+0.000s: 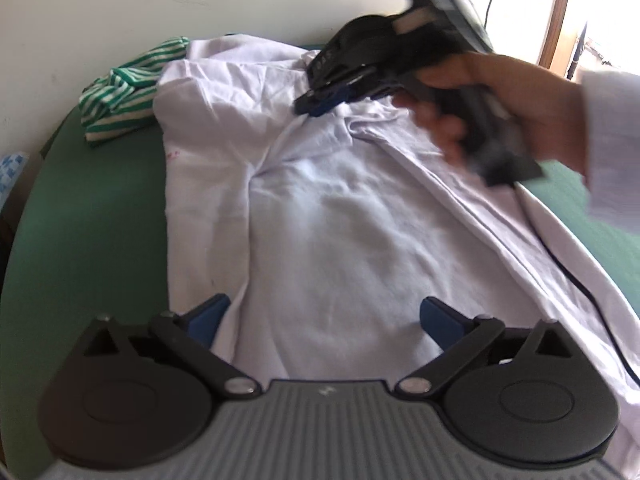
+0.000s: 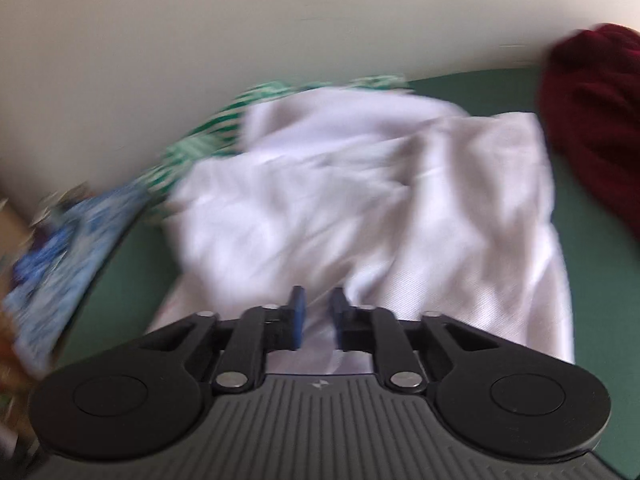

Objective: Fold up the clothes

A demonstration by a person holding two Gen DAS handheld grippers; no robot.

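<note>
A white garment [image 1: 340,220] lies spread and wrinkled over a green surface [image 1: 88,240]. My left gripper [image 1: 324,304] hovers over its near part, open wide, its blue pads apart with only flat cloth below them. At the garment's far end a person's hand [image 1: 520,100] holds my right gripper [image 1: 308,104], which is shut on a raised fold of the cloth. In the blurred right wrist view, the right gripper [image 2: 318,294] has white garment [image 2: 360,184] pinched between its narrow blue fingers.
A green-and-white striped garment [image 1: 120,96] is bunched at the far left by the wall. A dark red garment [image 2: 600,120] lies at the right. A blue patterned item [image 2: 68,240] sits off the left edge. A black cable [image 1: 568,264] trails over the garment's right side.
</note>
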